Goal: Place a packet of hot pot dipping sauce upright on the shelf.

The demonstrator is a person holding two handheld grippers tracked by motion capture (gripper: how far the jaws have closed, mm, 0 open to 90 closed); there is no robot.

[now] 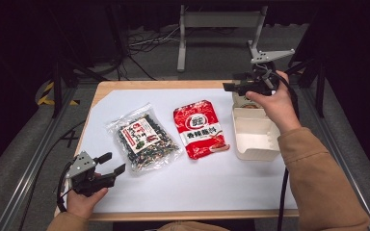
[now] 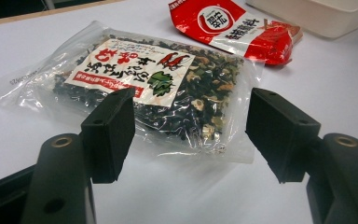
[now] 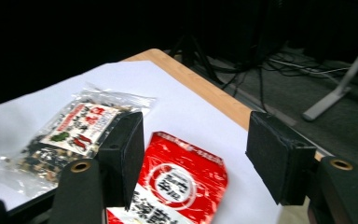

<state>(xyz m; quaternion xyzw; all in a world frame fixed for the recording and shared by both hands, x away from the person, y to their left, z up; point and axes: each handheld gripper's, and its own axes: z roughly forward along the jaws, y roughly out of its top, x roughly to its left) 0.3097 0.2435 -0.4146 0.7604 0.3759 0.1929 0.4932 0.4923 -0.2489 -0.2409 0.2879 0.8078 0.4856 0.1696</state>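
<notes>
The clear bag of dark dried mix lies flat on the bench's white sheet, toward the left edge. The left gripper sits just short of its near corner, jaws apart and empty. Beside it lies the red packet; the right gripper, jaws apart, hangs over the white box by the far right corner.

Clear bag of dark dried mix, flat on table.
</notes>
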